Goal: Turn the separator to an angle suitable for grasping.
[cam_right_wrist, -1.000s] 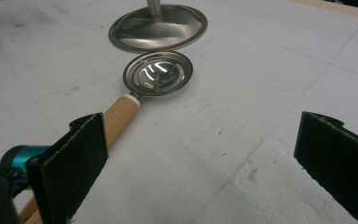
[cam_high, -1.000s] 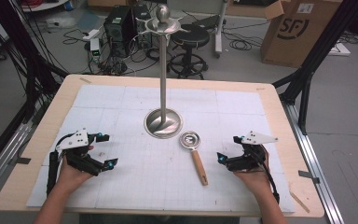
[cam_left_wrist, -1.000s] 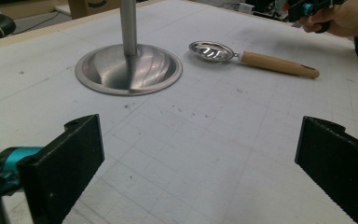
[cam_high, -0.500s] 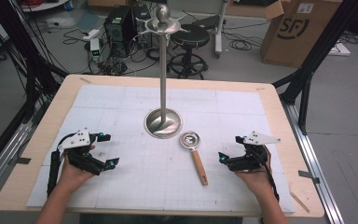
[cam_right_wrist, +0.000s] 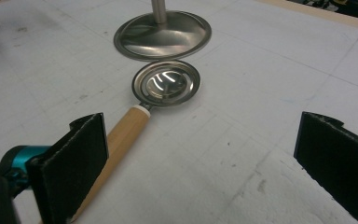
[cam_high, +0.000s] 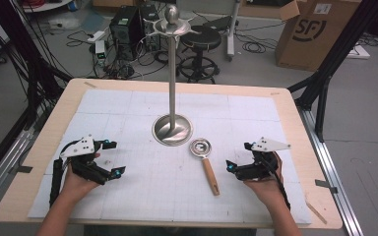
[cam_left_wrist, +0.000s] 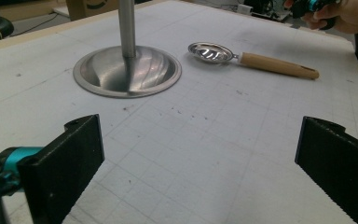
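Left claw [cam_high: 109, 158] shifted slightly right; both claws wide open, empty. Right claw [cam_high: 237, 156] near spoon [cam_high: 205, 162]. Box [cam_high: 315, 30] reads "SF".

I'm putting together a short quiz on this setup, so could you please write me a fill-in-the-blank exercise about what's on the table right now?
1. The strainer spoon has a metal bowl and a handle made of ____.
2. The tall metal stand rises from a round ____ base.
3. The spoon lies nearer the person's ____ gripper.
4. The jaws of the left gripper and the right gripper both stand ____, holding nothing.

Missing words: wood; metal; right; open
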### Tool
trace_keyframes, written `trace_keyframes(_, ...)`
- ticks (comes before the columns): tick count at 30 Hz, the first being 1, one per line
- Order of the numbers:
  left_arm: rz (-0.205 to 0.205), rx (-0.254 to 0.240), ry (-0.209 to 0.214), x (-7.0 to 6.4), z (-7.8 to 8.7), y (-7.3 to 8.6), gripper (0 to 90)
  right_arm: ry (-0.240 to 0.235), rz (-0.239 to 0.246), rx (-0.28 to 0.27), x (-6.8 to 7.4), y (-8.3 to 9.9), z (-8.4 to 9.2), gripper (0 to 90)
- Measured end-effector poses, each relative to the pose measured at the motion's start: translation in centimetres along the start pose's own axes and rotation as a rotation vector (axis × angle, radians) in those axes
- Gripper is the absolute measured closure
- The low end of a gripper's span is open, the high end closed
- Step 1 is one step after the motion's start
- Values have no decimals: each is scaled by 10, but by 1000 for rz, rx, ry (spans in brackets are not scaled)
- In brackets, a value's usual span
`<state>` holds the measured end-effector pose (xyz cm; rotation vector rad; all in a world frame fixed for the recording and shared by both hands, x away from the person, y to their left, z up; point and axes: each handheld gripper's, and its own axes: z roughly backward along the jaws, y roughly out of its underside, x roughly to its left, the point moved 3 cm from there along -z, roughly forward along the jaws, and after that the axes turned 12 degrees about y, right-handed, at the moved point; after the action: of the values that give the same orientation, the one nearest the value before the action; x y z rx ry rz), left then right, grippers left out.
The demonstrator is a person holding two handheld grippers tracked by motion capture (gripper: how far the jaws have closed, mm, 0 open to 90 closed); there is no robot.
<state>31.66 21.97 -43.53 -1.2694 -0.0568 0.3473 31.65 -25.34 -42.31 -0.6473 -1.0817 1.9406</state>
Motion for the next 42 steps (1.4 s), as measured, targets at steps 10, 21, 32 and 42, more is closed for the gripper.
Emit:
trace_keyframes(10, -2, 11, 5, -1, -1, 0, 17, -23, 43, 45, 25, -8, -11, 32)
trace_keyframes(21, -8, 37, 4, -4, 0, 1, 17, -61, 84, 93, 44, -8, -28, 41)
trace_keyframes(32, -10, 39, 6, -4, 0, 1, 17, -66, 117, 172, 56, -1, -42, 147)
trace_keyframes(42, -4, 40, 14, -4, -1, 2, 17, -36, 150, 263, 68, 8, -54, 301)
